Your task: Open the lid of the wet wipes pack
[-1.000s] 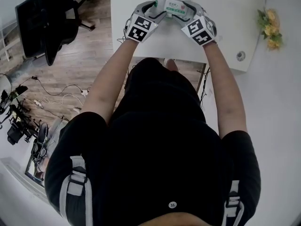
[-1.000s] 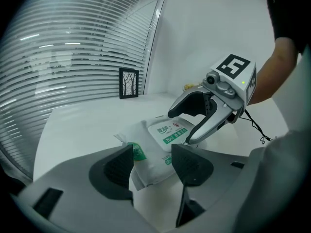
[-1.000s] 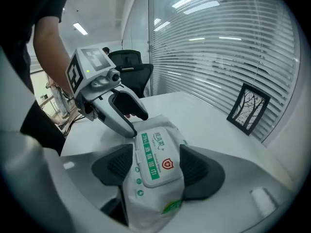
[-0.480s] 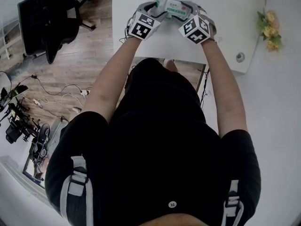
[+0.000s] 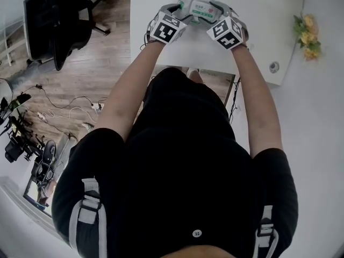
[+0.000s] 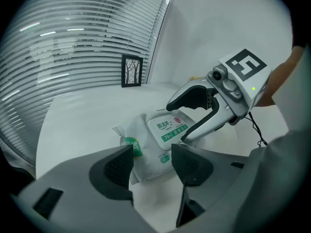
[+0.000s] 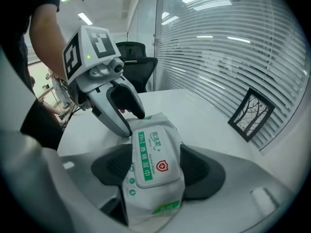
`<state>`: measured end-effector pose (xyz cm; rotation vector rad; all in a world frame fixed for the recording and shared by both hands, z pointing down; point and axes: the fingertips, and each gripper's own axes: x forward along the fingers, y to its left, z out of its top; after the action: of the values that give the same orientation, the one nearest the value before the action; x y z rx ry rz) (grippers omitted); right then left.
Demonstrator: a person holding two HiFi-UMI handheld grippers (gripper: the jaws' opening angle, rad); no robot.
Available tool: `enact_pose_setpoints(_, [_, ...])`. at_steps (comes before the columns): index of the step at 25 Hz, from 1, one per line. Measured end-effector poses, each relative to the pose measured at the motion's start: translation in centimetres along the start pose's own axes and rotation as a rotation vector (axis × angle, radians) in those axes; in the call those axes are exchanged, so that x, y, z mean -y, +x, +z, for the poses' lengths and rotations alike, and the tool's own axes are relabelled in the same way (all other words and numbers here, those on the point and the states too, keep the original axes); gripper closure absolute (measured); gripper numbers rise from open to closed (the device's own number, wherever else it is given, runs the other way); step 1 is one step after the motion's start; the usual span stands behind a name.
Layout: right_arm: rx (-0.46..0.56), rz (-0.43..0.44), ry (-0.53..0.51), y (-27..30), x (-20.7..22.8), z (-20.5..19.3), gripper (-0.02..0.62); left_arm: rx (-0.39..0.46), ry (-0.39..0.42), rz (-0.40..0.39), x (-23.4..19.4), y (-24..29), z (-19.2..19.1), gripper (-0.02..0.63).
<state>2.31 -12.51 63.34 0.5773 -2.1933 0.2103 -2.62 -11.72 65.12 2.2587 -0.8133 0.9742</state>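
Note:
A white wet wipes pack [image 5: 200,8] with a green-printed flip lid [image 7: 154,155] lies on the white table [image 5: 258,20], lid up and flat. My right gripper [image 7: 155,168] is shut on the pack, a dark pad pressing each long side. From the opposite end, my left gripper [image 6: 153,165] stands open, and the pack's [image 6: 155,142] end corner reaches in between its pads. In the right gripper view the left gripper's fingertips [image 7: 127,128] sit at the lid's far edge. The head view shows the left gripper [image 5: 181,12] and right gripper [image 5: 214,16] facing each other across the pack.
A small black picture frame [image 6: 131,71] stands by the window blinds at the table's back. Yellow artificial flowers [image 5: 307,34] lie at the right end, beside a cable grommet [image 5: 274,66]. An office chair [image 5: 54,20] stands on the wooden floor, left of the table.
Both grippers have rolled a little about their own lines. The pack stays between them in the same spot, lid still flat.

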Motion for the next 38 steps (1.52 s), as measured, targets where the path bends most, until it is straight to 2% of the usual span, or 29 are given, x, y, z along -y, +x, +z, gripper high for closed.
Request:
enact_pose_setpoints(15, [-0.057,0.008,-0.081,0.7,-0.8,-0.5,0.276,-0.038,-0.038,0.016,0.6,0.1,-0.5,0.356])
enact_pose_setpoints(22, [-0.066,0.003,-0.119,0.1,-0.9,0.0,0.302,-0.051,-0.047,0.017,0.3,0.1,-0.8,0.356])
enact_pose_setpoints(38, [-0.043,-0.032,-0.124,-1.3,-0.4,1.0,0.307,-0.06,-0.043,0.017,0.4,0.3,-0.7,0.356])
